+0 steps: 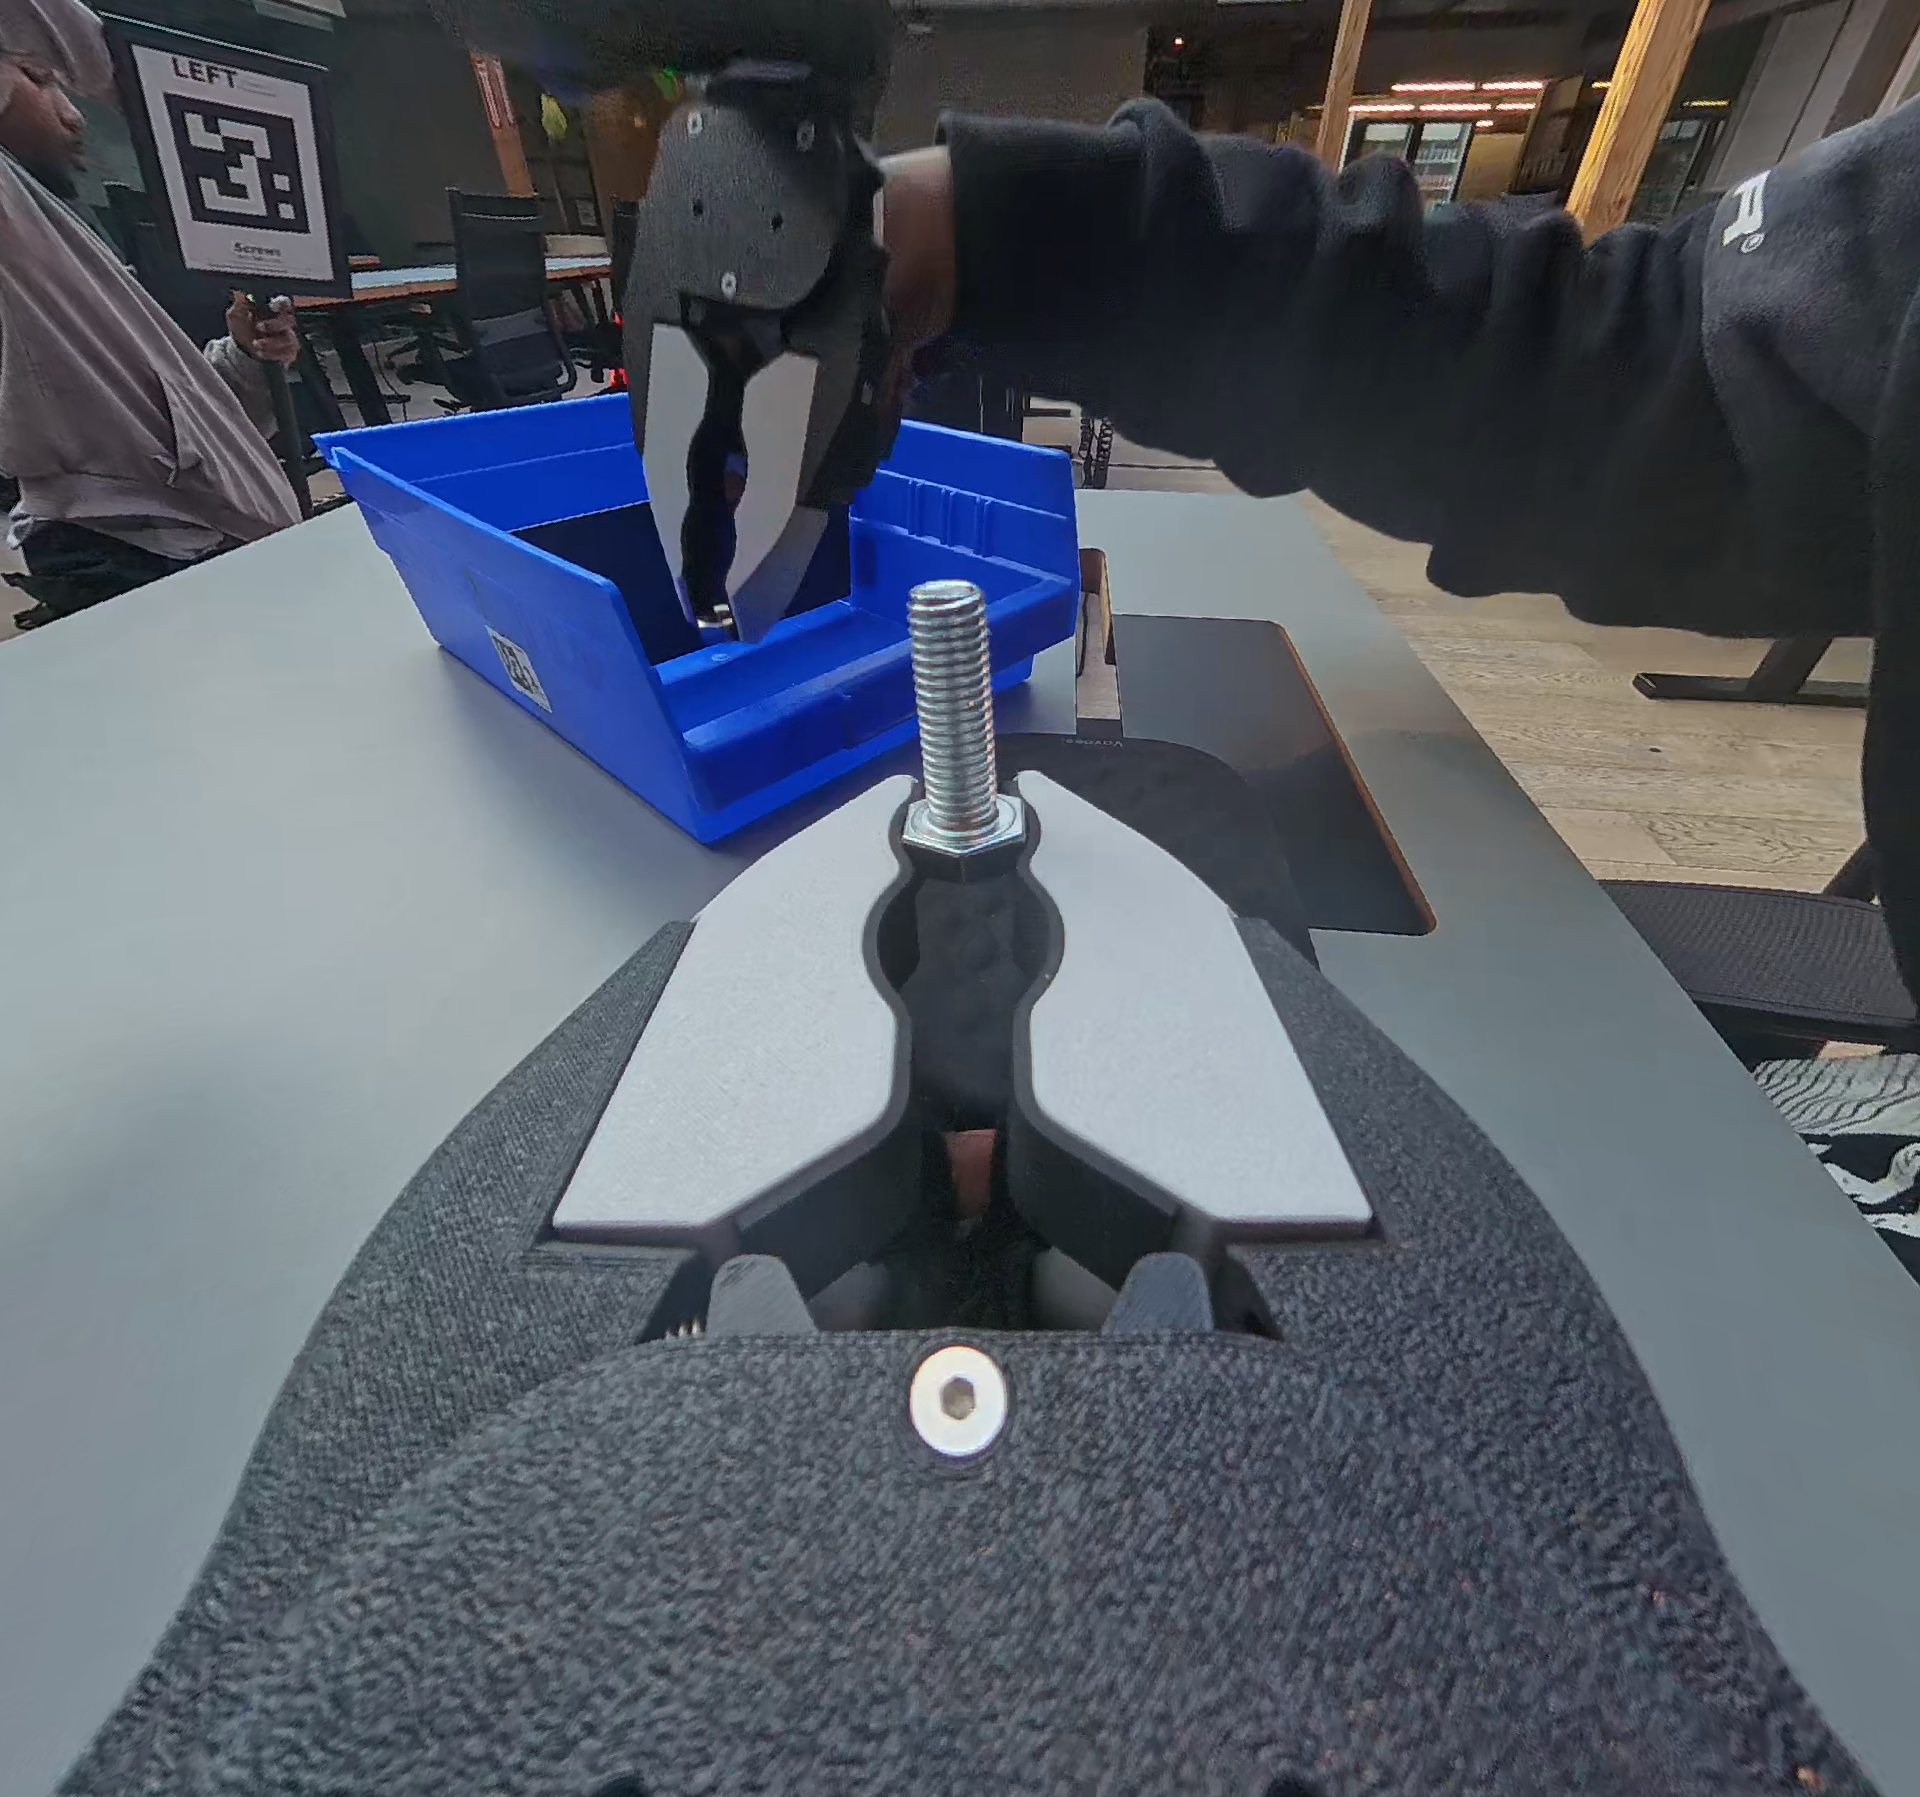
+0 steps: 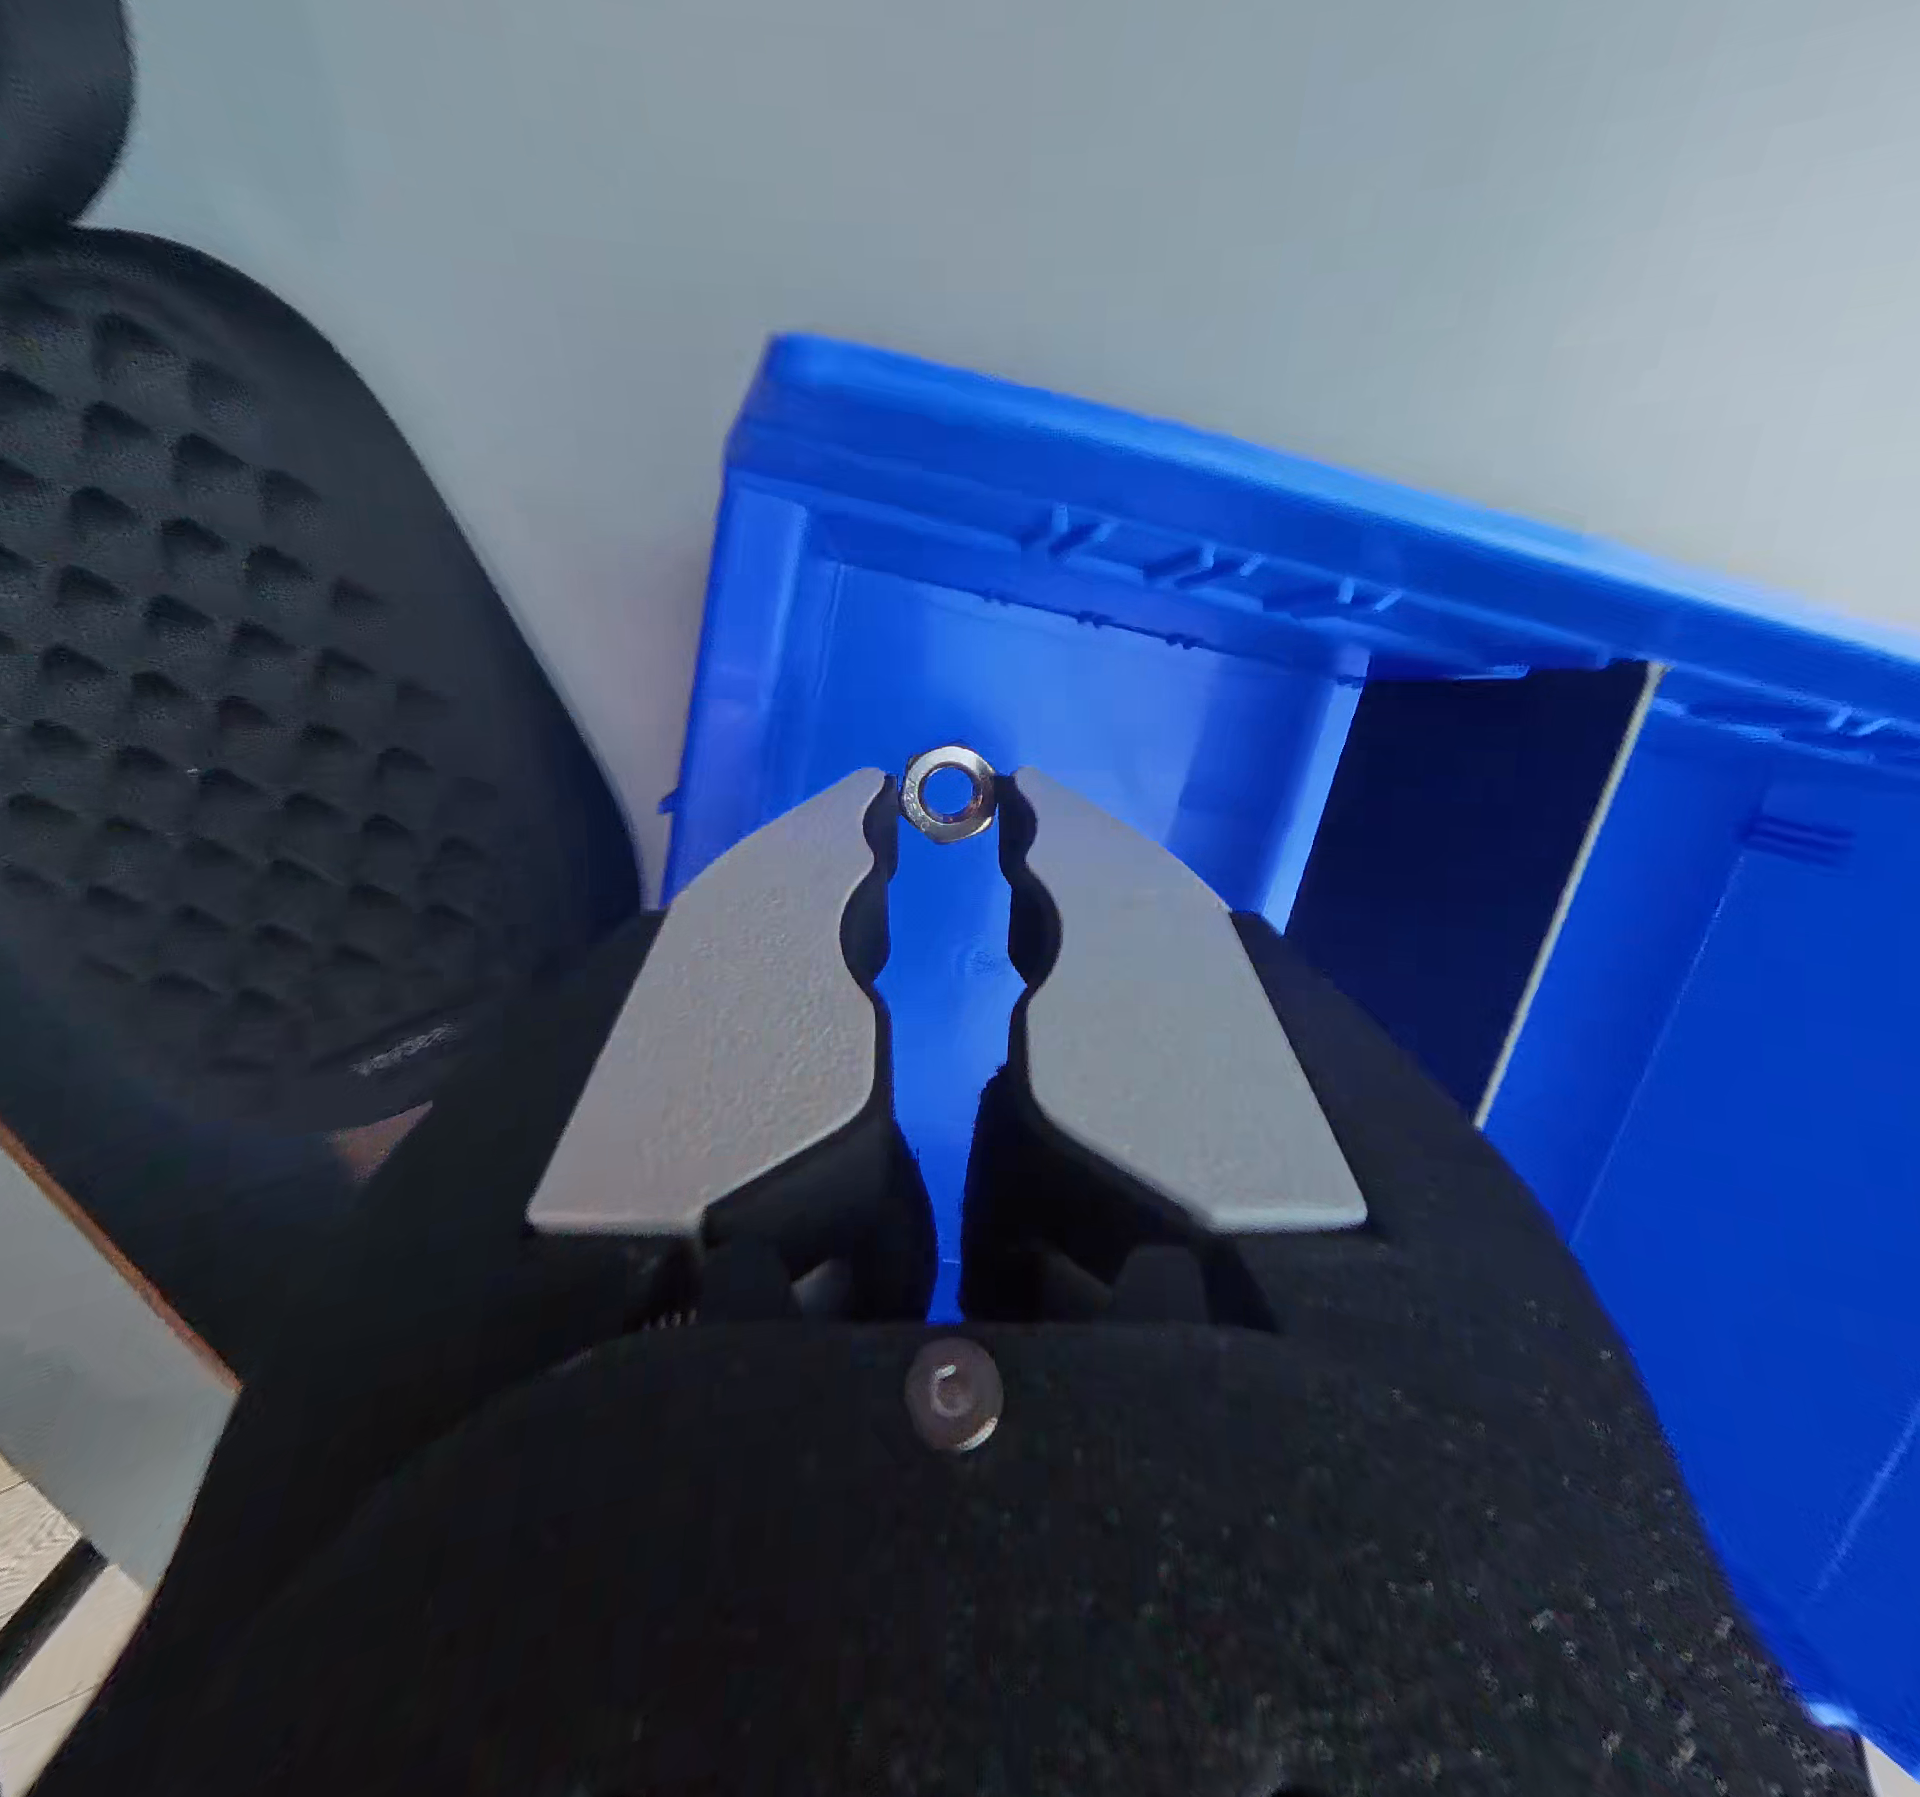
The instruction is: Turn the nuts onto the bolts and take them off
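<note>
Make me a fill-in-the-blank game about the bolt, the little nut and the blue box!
1. The left hand-held gripper holds a bolt that points straight ____.
2. The right hand-held gripper pinches a small silver ____ at its fingertips.
3. The right hand-held gripper reaches into a plastic bin whose colour is ____.
4. The bin stands on a ____ table.

Missing words: up; nut; blue; grey

Blue bin [image 2: 1351, 563] (right end) cropped
</note>
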The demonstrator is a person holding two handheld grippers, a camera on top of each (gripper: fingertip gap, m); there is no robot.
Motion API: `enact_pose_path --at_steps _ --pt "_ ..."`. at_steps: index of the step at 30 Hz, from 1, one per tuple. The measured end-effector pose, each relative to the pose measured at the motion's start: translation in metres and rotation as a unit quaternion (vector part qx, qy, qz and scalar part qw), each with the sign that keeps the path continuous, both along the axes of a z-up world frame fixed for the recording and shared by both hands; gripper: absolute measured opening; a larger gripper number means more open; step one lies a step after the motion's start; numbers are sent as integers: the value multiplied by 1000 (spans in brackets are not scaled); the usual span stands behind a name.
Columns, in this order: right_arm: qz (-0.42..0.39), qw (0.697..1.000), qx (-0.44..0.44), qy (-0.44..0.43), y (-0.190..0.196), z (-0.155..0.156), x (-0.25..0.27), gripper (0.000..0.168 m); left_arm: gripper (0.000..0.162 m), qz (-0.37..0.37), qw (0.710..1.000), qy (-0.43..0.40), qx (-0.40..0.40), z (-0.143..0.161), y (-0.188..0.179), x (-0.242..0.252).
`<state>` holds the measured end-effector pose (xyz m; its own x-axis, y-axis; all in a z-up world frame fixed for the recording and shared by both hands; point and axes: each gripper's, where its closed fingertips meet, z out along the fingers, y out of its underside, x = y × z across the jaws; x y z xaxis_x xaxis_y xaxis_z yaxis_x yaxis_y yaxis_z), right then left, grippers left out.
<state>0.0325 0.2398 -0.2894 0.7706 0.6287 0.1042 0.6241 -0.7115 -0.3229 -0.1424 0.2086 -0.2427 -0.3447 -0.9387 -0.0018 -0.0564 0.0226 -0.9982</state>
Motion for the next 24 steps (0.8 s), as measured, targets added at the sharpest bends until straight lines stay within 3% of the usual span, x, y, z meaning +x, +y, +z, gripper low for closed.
enact_pose_path --at_steps 4,17,21,24 --pt "-19 1000 -18 -4 2 -30 13 18 13 1 1000 -1 -3 0 1 0" --pt "-42 998 -46 -18 2 -51 24 18 13 -1 1000 0 -4 0 1 0" --pt "-57 998 -35 -14 3 -39 25 30 13 -1 1000 0 -4 0 1 0" --pt "-67 998 3 -6 8 -9 15 27 13 0 1000 0 -5 0 1 0"
